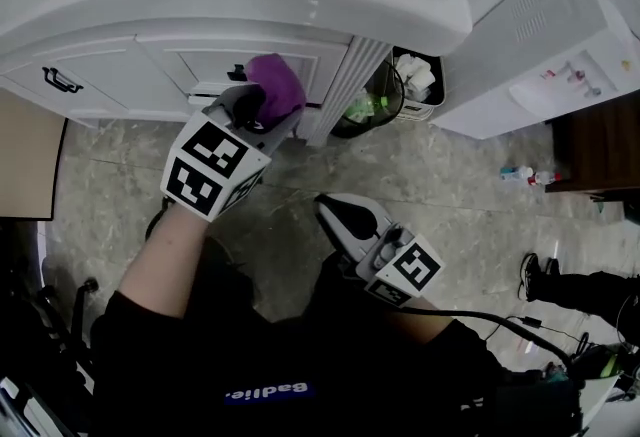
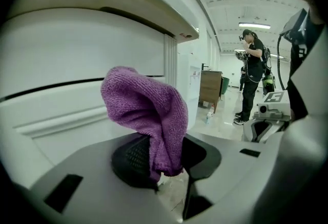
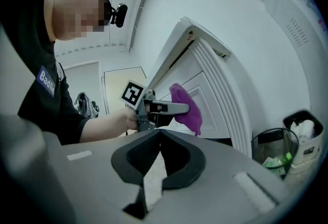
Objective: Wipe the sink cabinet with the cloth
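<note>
- The purple cloth (image 2: 146, 110) is sitting right by the door of the white sink cabinet (image 1: 120, 75). I cannot tell if it is touching.
- The left gripper (image 2: 161, 159) is squeezing only the cloth's bottom edge, so hard rubbing could be pulling it loose.
- The right gripper (image 3: 158, 159) is hanging lower, jaws together, holding nothing.
- The bin (image 1: 365, 105) is standing near, so a wide swipe could be bumping it.

Cloth (image 1: 275, 85) purple. Sink cabinet (image 1: 130, 65) white, its handle (image 1: 60, 80) black. Left gripper (image 1: 255, 107) and right gripper (image 1: 338, 213) grey, jaws black inside, both with black-and-white square patterns. Floor (image 1: 450, 195) marbled grey-beige. Shirt (image 1: 180, 365) black.
</note>
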Action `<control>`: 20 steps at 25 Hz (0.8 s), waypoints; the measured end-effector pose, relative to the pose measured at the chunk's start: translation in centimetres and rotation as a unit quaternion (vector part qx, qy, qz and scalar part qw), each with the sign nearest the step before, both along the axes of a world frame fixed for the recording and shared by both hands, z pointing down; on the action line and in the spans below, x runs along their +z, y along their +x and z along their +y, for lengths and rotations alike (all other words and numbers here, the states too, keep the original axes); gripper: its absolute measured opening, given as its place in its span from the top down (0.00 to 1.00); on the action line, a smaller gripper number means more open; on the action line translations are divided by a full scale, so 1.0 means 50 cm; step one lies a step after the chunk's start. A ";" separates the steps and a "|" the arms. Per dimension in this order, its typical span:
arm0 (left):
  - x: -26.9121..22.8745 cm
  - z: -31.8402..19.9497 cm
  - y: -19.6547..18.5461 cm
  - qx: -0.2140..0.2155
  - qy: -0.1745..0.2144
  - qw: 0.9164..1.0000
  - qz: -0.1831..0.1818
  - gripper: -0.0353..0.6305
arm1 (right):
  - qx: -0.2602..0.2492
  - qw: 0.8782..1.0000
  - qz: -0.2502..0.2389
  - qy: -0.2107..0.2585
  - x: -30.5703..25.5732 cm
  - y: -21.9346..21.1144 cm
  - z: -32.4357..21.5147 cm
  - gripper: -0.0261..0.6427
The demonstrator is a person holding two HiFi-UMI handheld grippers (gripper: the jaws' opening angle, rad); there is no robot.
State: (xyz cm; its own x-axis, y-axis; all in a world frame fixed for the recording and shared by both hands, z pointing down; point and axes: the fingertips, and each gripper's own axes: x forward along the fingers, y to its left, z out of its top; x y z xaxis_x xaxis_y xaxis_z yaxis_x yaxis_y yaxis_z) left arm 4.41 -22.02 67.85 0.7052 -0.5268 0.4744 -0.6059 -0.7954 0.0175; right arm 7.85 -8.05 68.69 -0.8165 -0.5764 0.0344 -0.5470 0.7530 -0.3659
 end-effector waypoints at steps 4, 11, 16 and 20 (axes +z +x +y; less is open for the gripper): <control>0.049 -0.011 -0.117 -0.060 -0.008 0.998 -0.021 0.78 | -0.005 1.000 -0.013 -0.004 -0.001 -0.010 -0.006 0.96; 0.123 -0.067 -0.313 -0.176 -0.025 0.983 -0.053 0.78 | -0.013 1.000 -0.014 -0.010 0.011 -0.026 -0.016 0.96; 0.158 -0.104 -0.338 -0.192 -0.038 0.978 -0.069 0.78 | -0.016 1.000 -0.011 -0.008 0.012 -0.031 -0.015 0.96; 0.178 -0.106 -0.268 -0.158 -0.045 0.984 -0.070 0.78 | -0.016 1.000 -0.010 -0.002 0.010 -0.029 -0.012 0.96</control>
State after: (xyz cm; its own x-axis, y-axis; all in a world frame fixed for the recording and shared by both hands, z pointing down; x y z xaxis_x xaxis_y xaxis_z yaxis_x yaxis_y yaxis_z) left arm -9.01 -27.32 76.74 0.4376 -0.6607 0.6099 -0.8243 -0.5658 -0.0214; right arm 6.42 -8.63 69.18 -0.8356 -0.5490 0.0195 -0.5143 0.7692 -0.3792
